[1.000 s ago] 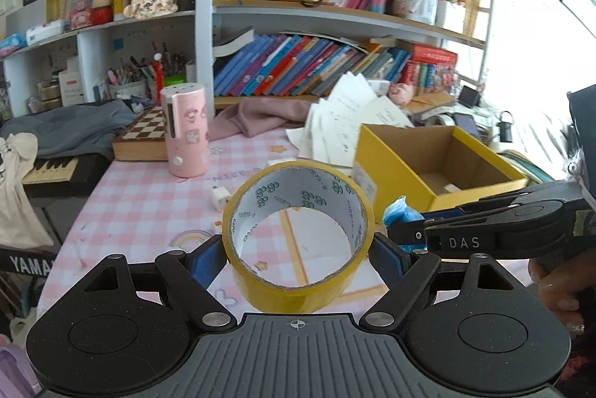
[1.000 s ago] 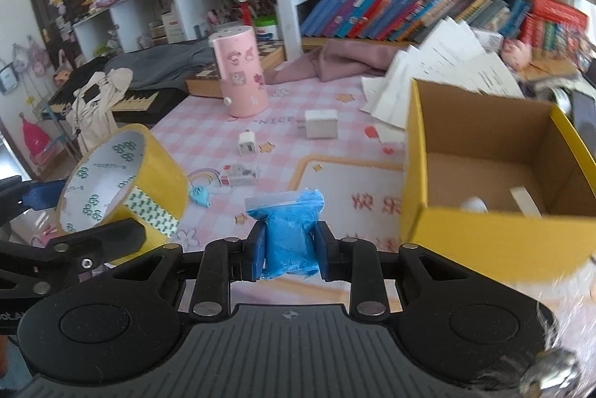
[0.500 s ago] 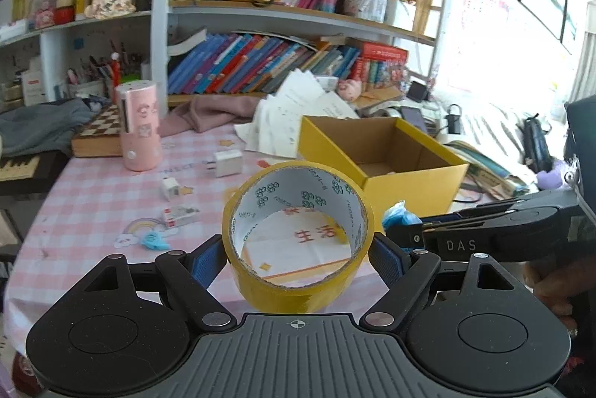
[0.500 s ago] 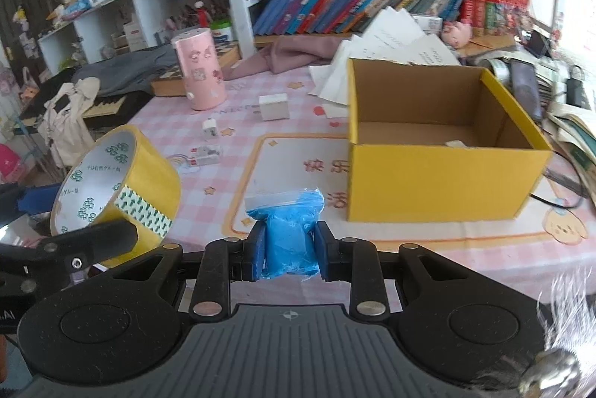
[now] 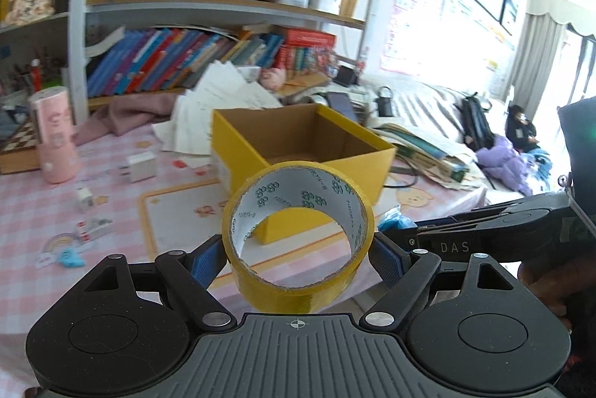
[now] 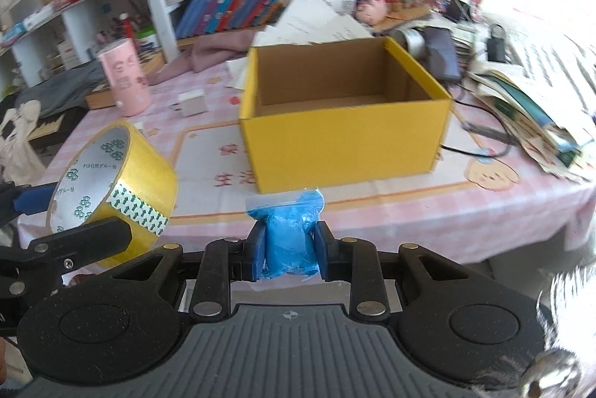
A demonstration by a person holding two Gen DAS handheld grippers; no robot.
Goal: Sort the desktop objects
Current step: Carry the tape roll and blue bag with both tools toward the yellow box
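**Both grippers loaded, held in front of the open box**

The left gripper is clamped on a yellow tape roll, pads pressing its outer sides, the roll's opening facing the camera. The right gripper is closed narrowly on a blue bagged item standing upright between its pads. The yellow box sits open on the pink checked table, beyond both tools and apart from them.

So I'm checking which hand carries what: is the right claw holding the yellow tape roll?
No, the right claw is shut on a blue bag; the tape roll sits in the left claw.
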